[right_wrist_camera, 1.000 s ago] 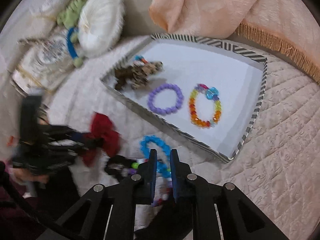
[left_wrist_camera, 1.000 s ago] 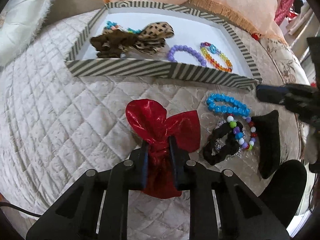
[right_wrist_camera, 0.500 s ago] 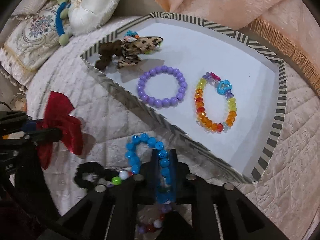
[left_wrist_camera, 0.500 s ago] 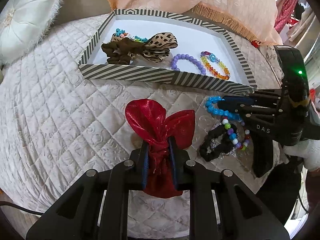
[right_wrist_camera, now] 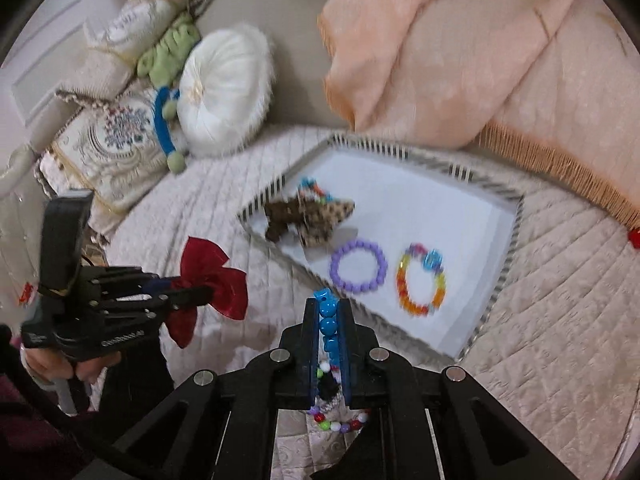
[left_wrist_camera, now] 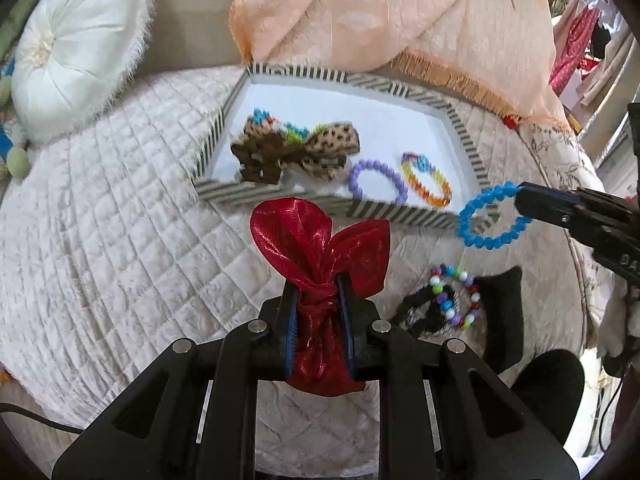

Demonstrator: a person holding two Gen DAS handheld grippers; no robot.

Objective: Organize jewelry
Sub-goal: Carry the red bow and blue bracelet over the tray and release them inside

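My left gripper is shut on a shiny red bow and holds it above the quilt, short of the striped tray. My right gripper is shut on a blue bead bracelet, which hangs in the air at the tray's near right corner in the left wrist view. The tray holds a leopard bow, a brown scrunchie, a purple bracelet and a rainbow bracelet. A multicolour bead bracelet and a black scrunchie lie on the quilt.
A round white cushion and patterned pillows lie at the back left. A peach fringed blanket lies behind the tray. A black velvet piece sits by the loose bracelets near the bed's right edge.
Both grippers have lifted and drawn back. The right one has raised the blue bracelet off the quilt. The left one has raised the red bow higher.
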